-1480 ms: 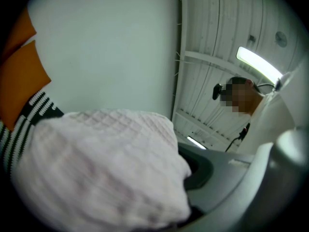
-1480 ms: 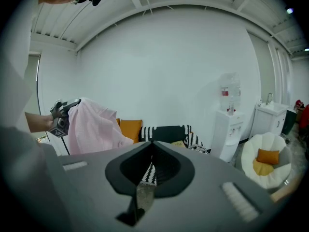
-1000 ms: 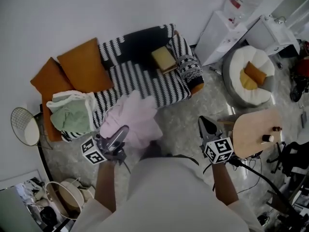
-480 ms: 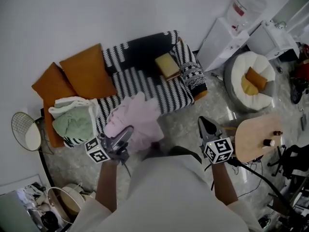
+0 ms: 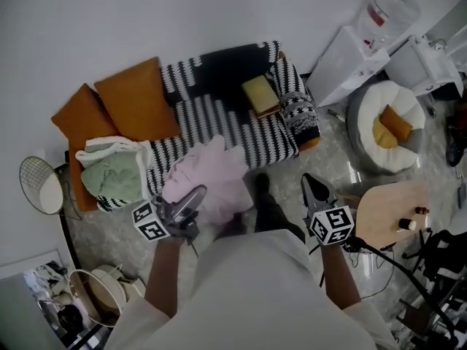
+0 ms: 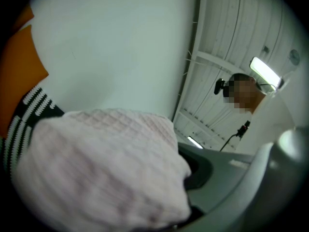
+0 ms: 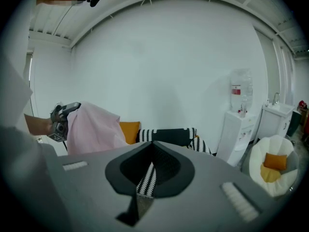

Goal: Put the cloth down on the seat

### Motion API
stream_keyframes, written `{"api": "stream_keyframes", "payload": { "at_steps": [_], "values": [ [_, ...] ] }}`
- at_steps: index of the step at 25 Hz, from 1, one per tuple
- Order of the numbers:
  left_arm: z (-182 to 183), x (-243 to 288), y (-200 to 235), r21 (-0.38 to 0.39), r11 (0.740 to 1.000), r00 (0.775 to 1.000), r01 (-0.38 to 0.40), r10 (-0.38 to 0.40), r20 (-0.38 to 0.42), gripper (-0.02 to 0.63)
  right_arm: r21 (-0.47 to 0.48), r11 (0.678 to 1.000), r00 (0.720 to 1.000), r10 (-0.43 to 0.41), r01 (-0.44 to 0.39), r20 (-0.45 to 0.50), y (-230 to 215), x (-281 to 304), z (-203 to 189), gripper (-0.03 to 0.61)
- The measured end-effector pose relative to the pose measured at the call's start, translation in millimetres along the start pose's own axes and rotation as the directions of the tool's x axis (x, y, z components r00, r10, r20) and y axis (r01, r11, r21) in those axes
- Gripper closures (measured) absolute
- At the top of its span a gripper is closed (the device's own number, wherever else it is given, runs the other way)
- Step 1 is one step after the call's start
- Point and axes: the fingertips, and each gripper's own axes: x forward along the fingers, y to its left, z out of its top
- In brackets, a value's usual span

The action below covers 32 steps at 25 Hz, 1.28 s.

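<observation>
A pale pink cloth hangs bunched from my left gripper, which is shut on its lower part. It is held in the air just in front of the striped black-and-white sofa seat. In the left gripper view the pink cloth fills the jaws and hides the fingertips. My right gripper is out to the right over the floor, shut, with nothing in it. In the right gripper view the pink cloth and the left gripper show at the left, with the sofa behind.
Two orange cushions and a green-and-white cloth pile fill the sofa's left end; a tan pad lies at its right. A water dispenser, a white beanbag and a round wooden table stand at the right. A basket sits low left.
The sofa has come closer in the head view, with both grippers carried toward it. A dark shoe now shows on the floor between the grippers. The left grip on the cloth is unchanged.
</observation>
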Motion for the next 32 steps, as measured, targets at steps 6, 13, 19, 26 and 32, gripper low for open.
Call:
{"api": "stream_keyframes", "payload": {
  "at_steps": [6, 13, 19, 26, 32],
  "values": [
    [-4, 36, 26, 0.022, 0.999, 0.999, -0.038, 0.038, 0.005, 0.522, -0.013, 0.998, 0.998, 0.065, -0.066, -0.018, -40, 45, 17, 0.574],
    [2, 82, 65, 0.022, 0.993, 0.993, -0.112, 0.111, 0.029, 0.522, -0.036, 0.987, 0.986, 0.155, -0.157, -0.06, -86, 99, 39, 0.575],
    [-1, 120, 98, 0.05, 0.979, 0.981, -0.196, 0.195, 0.015, 0.522, -0.04, 0.973, 0.971, 0.222, -0.226, -0.089, -121, 135, 49, 0.575],
    [3, 155, 146, 0.061, 0.952, 0.954, -0.3, 0.299, 0.032, 0.523, -0.045, 0.957, 0.952, 0.28, -0.287, -0.128, -164, 173, 53, 0.575],
    [4, 175, 184, 0.089, 0.922, 0.926, -0.378, 0.378, 0.019, 0.525, -0.064, 0.937, 0.93, 0.328, -0.342, -0.165, -188, 202, 52, 0.574]
  ]
}}
